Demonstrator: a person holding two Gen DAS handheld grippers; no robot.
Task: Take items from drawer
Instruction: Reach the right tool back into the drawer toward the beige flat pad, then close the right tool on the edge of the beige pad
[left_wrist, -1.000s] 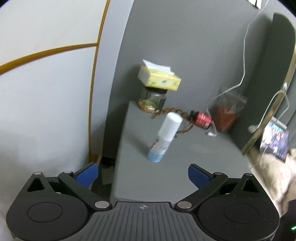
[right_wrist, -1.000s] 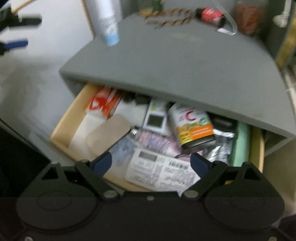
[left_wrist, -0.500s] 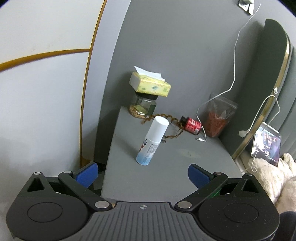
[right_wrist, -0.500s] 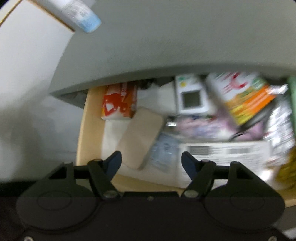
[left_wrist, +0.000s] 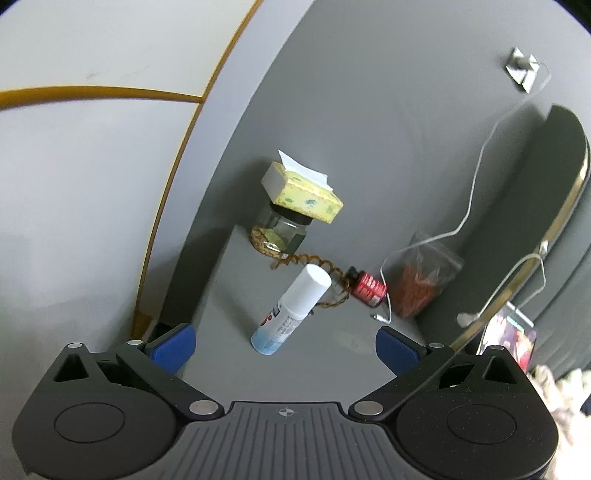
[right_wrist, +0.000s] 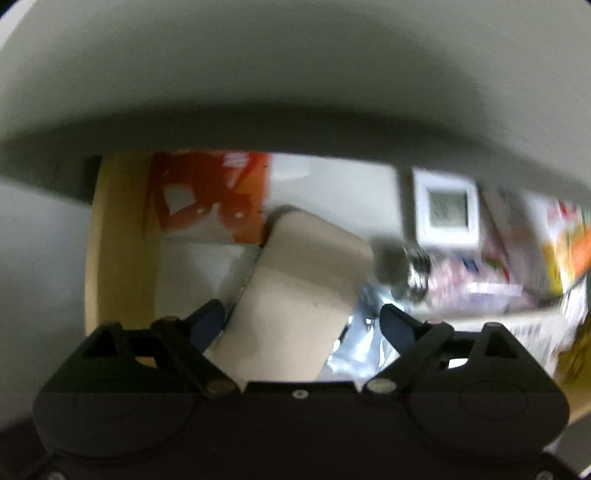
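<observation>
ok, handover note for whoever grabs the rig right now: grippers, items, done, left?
Right hand-held gripper: open, down in the open drawer, fingers either side of the beige case, not closed on it.
Left hand-held gripper: open, empty, above the nightstand top, facing the spray bottle.
Drawer also holds an orange box and a small white monitor; view blurred.
Done: drawer open. Left: grip the case, lift it out, then the rest.
</observation>
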